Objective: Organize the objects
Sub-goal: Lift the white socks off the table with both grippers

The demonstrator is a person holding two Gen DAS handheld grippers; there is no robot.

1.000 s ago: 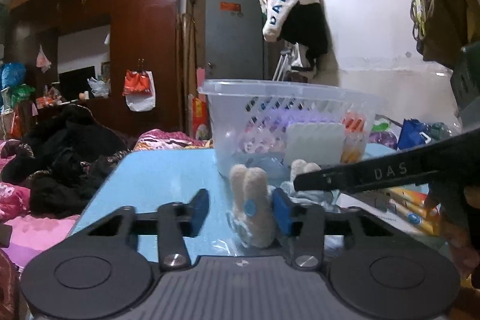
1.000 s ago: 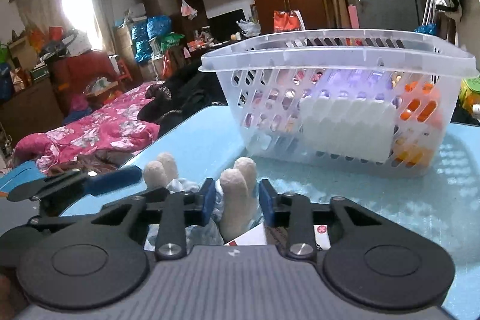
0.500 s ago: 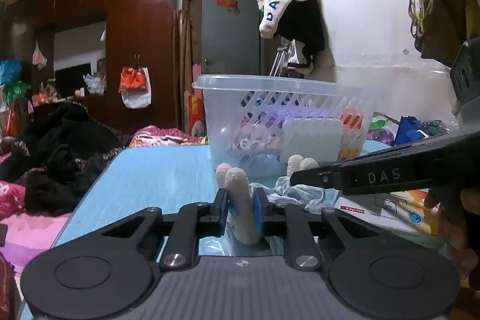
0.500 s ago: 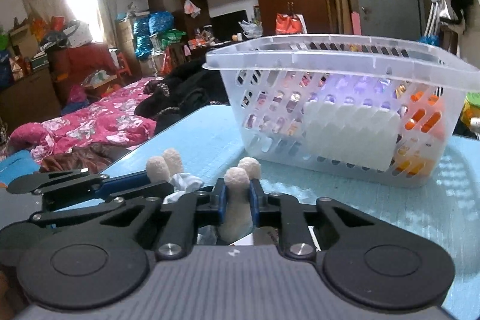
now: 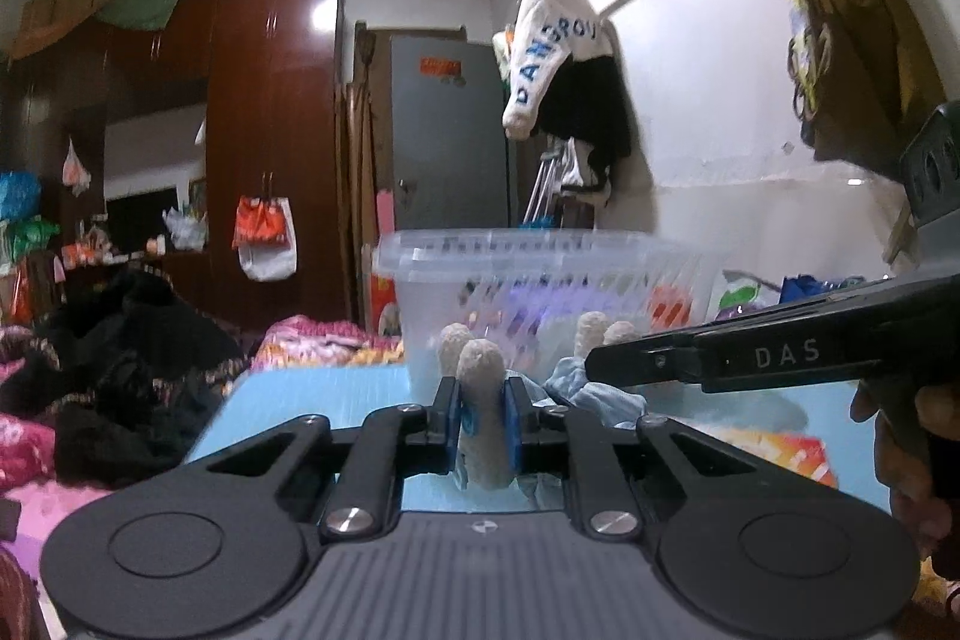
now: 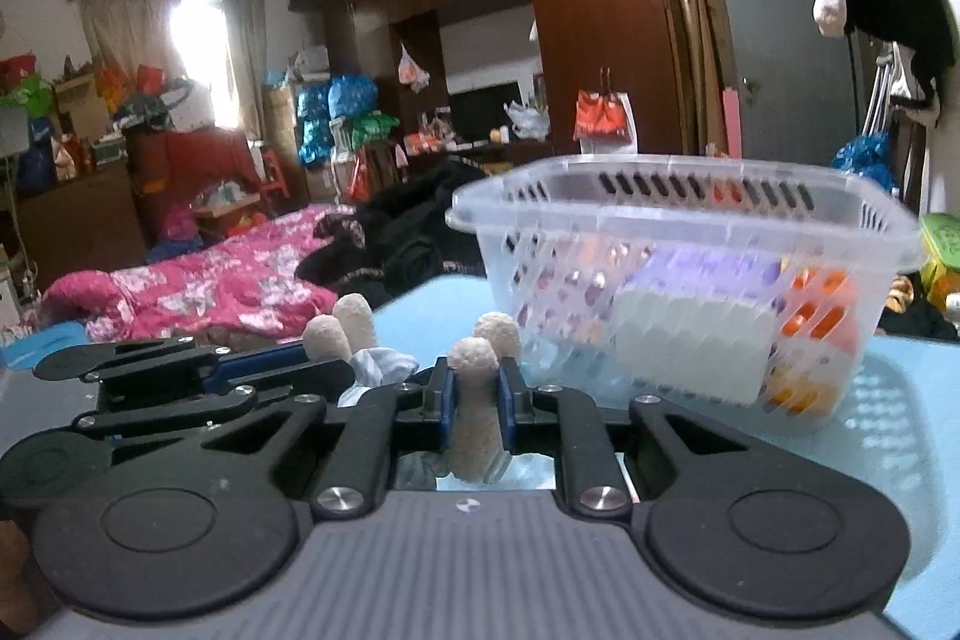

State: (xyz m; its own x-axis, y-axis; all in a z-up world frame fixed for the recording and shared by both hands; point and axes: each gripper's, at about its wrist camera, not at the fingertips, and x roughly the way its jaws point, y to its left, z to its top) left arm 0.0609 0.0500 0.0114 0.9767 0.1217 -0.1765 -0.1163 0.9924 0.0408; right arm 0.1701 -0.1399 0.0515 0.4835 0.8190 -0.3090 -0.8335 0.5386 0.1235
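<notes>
Left gripper (image 5: 483,421) clamped on one cream fuzzy prong (image 5: 481,406) of a plush toy (image 5: 591,388), blue pads (image 5: 514,421) pressed against both sides. Right gripper (image 6: 471,403) likewise closed on another cream prong (image 6: 474,409) of the same toy, seen in the left view only as a black arm marked DAS (image 5: 780,355) reaching in from the right. Toy just in front of the basket (image 6: 684,280), on the near side, its pale blue cloth body (image 6: 378,367) bunched between the two grippers. Whether resting on the blue table (image 6: 888,400) or lifted, cannot tell. Basket translucent, slotted, with white, purple and orange packs inside. Left of the basket, beyond the table edge, a pink floral quilt (image 6: 228,280) and dark clothes (image 6: 414,232).
</notes>
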